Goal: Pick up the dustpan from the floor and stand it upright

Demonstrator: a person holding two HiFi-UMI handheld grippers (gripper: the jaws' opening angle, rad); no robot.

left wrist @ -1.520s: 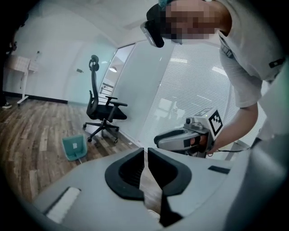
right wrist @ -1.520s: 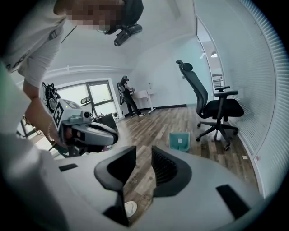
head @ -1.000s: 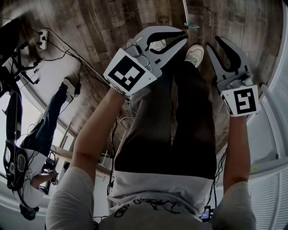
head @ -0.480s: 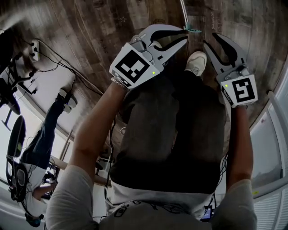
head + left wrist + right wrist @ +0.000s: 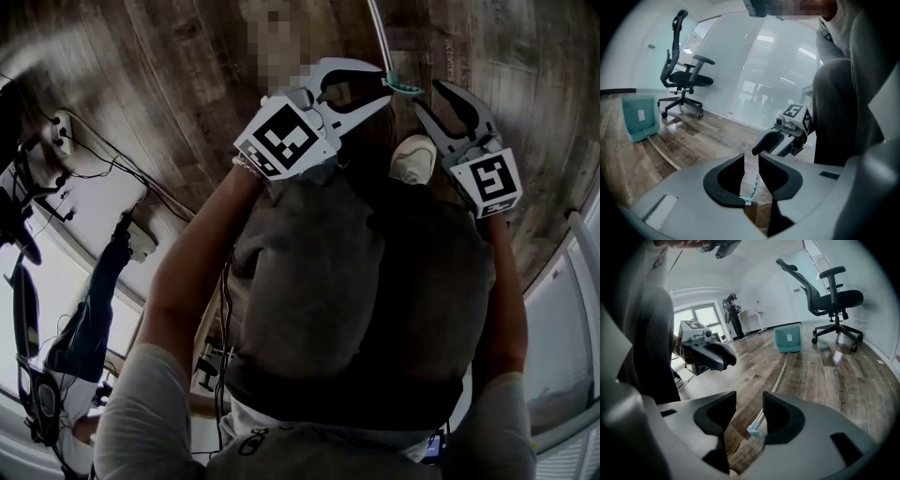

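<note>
- The dustpan lies flat on the wooden floor, its teal pan at the far end, near an office chair.
- Its long thin handle runs straight back from the pan toward the person, so the long axis points roughly along both grippers' line of sight.
- The teal handle tip is the near end. It sits between the two grippers and low in front of them.
- The left gripper looks the nearer, its jaw ends just beside the tip. The right gripper is close on the other side.
- Both grippers have just been opening, and their jaws stand parted and grasp nothing. In each gripper view the teal tip shows through the gap, but it seems to lie beyond the jaw ends, and no pad presses on it.
- The pickup probably turns on bringing one pair of jaws down across the handle, close to that tip.
</note>
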